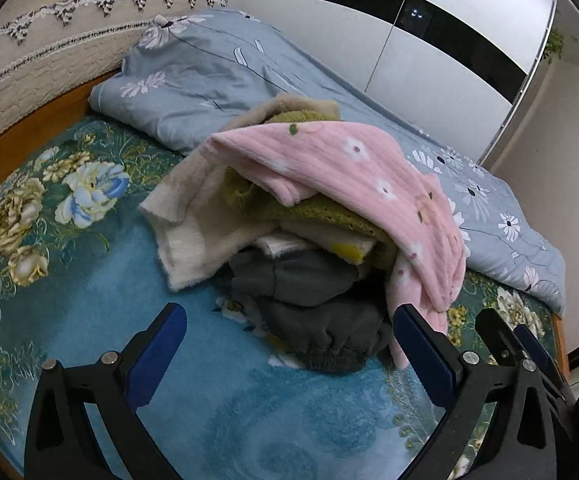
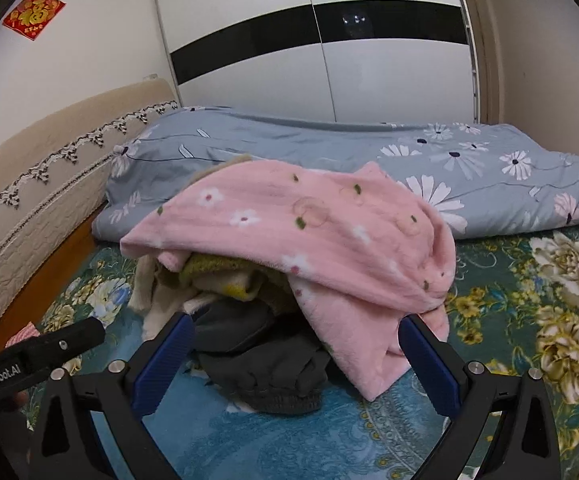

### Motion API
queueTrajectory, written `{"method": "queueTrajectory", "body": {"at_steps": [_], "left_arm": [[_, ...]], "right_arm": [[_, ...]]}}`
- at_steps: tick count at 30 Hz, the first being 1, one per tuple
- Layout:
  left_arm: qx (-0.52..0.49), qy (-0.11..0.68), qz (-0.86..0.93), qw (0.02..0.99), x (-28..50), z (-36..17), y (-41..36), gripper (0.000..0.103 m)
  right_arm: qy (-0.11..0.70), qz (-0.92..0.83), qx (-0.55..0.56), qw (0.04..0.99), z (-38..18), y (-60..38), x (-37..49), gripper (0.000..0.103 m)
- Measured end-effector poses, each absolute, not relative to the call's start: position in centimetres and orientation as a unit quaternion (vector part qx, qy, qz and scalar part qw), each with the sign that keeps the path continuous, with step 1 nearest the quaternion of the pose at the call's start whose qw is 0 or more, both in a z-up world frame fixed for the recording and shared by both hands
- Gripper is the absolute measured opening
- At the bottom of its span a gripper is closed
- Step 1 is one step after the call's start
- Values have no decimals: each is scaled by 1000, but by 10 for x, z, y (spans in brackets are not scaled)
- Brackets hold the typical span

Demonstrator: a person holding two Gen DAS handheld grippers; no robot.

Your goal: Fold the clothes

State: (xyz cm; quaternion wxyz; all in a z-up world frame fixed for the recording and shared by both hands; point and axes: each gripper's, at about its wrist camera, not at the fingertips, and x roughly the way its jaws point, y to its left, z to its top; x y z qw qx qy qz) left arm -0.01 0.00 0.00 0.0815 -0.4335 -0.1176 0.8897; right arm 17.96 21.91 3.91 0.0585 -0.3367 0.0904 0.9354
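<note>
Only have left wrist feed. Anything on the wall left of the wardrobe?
Observer: Yes, a red paper charm hangs there, seen only from the right wrist.
Operator: Right tool, open or shut?
Observer: The right tool is open, with the pink garment hanging between its fingers.
Operator: Pink one's far edge?
Observer: It peaks in a point against the grey quilt.

Both the left gripper (image 1: 289, 320) and right gripper (image 2: 297, 330) have black frames, blue ribbed pads, silver screws; one bears white "GenRobot.AI" lettering.
</note>
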Motion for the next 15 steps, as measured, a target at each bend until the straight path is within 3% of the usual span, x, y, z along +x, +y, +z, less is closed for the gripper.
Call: {"method": "queueTrajectory", "body": {"at_steps": [9, 15], "left_arm": [[-425, -50, 897, 113, -19, -20, 17, 103], [-417, -46, 896, 145, -25, -33, 23, 103]], "right_arm": [[102, 935, -331, 71, 22, 217, 171, 103], [95, 930, -347, 77, 9, 224, 156, 103]]}}
